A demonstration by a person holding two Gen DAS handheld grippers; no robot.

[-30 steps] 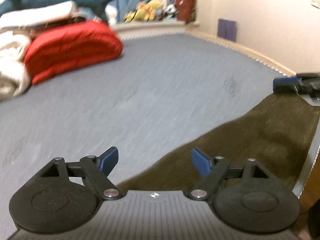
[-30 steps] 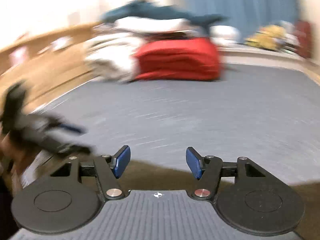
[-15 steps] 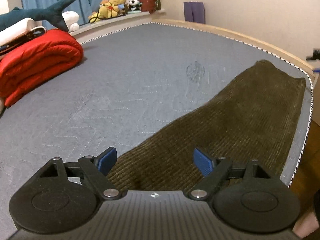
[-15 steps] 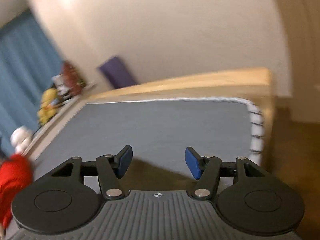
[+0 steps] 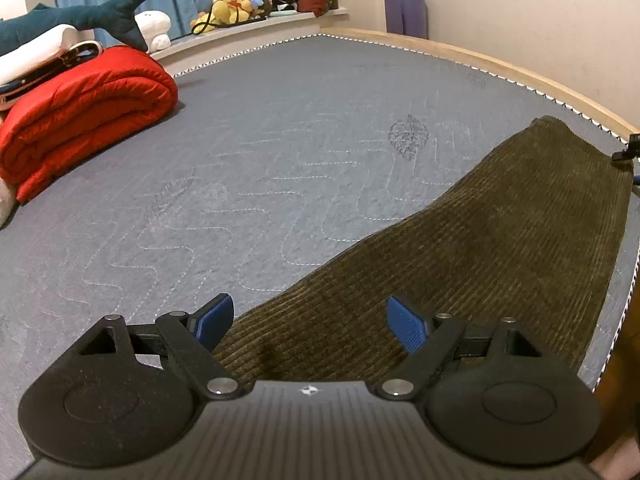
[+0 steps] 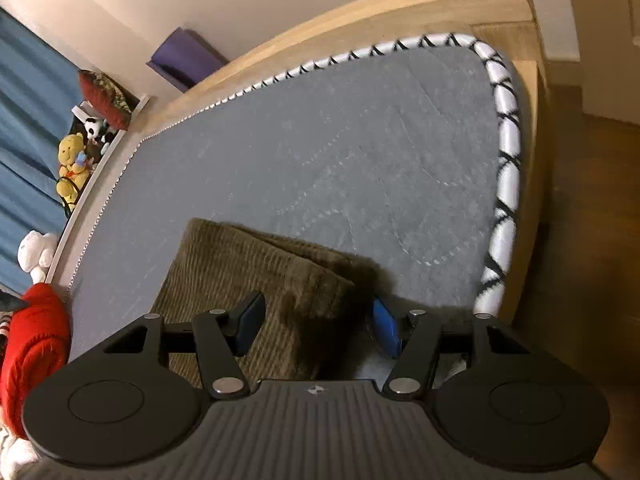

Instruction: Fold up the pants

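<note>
Dark olive corduroy pants lie flat in a long strip on the grey mattress, near its front right edge. My left gripper is open and empty, low over one end of the pants. My right gripper is open and empty, just above the other end of the pants, near the mattress corner; its fingertips straddle the cloth's corner. A small part of the right gripper shows at the far right edge of the left wrist view.
A folded red quilt and white bedding lie at the far left. A plush shark and soft toys line the window ledge. The wooden bed frame and piped mattress edge border the right; floor lies beyond.
My right gripper swung round from facing the quilt to the mattress corner and came down over the pants' end. My left gripper moved a little closer over the other end. Both stayed open.
</note>
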